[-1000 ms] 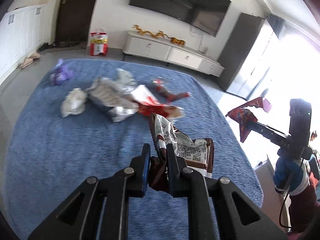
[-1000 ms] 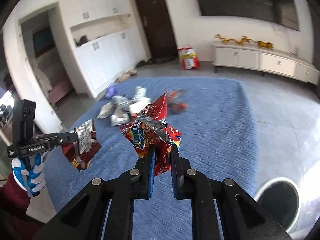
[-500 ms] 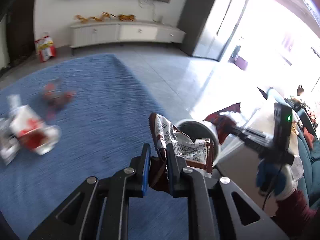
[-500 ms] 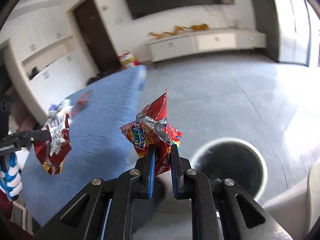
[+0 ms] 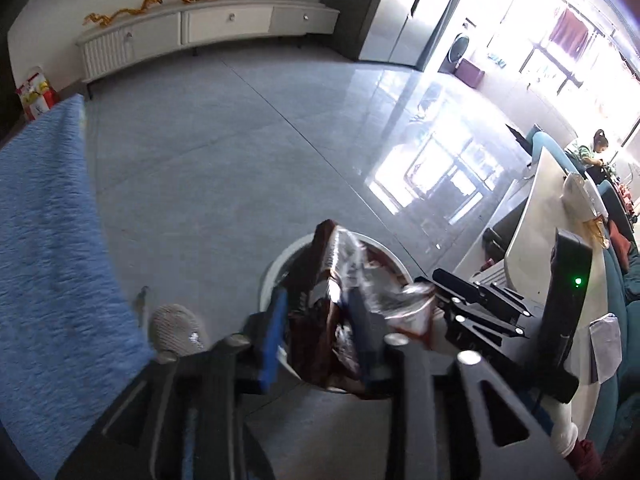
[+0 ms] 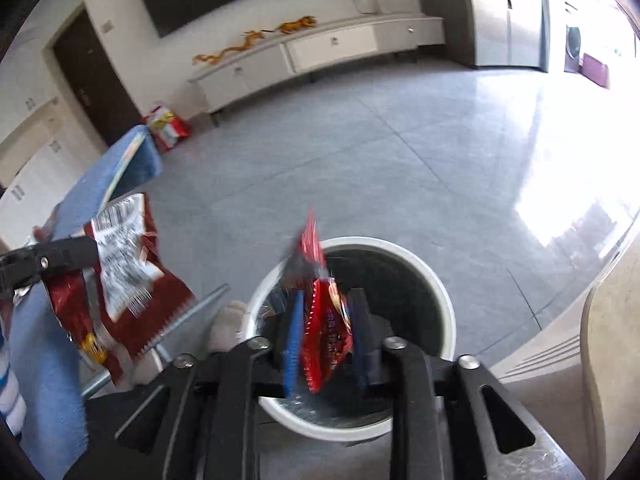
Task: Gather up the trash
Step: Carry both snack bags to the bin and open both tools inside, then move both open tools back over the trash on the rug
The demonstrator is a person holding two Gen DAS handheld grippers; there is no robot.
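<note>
You're standing on pale grey floor tiles (image 6: 420, 152), glossy with window glare toward the right, with a long white cabinet (image 6: 320, 52) against the far wall and a dark screen above it. The blue rug (image 5: 44, 240) runs along the left edge of your left view, its corner just beside the white bin (image 6: 440, 300).

A second ago both cameras faced the rug with its scattered litter; now both look down over the bin, which fills the lower middle of each view.

Your right gripper (image 6: 326, 332) has its jaws spread, and the red snack wrapper (image 6: 324, 320) hangs loose between them, blurred, over the bin's dark mouth; earlier it was pinched tight. Your left gripper (image 5: 318, 328) has also parted its jaws: the brown printed wrapper (image 5: 340, 280), clamped before, sits slack between them above the bin's near rim.
</note>
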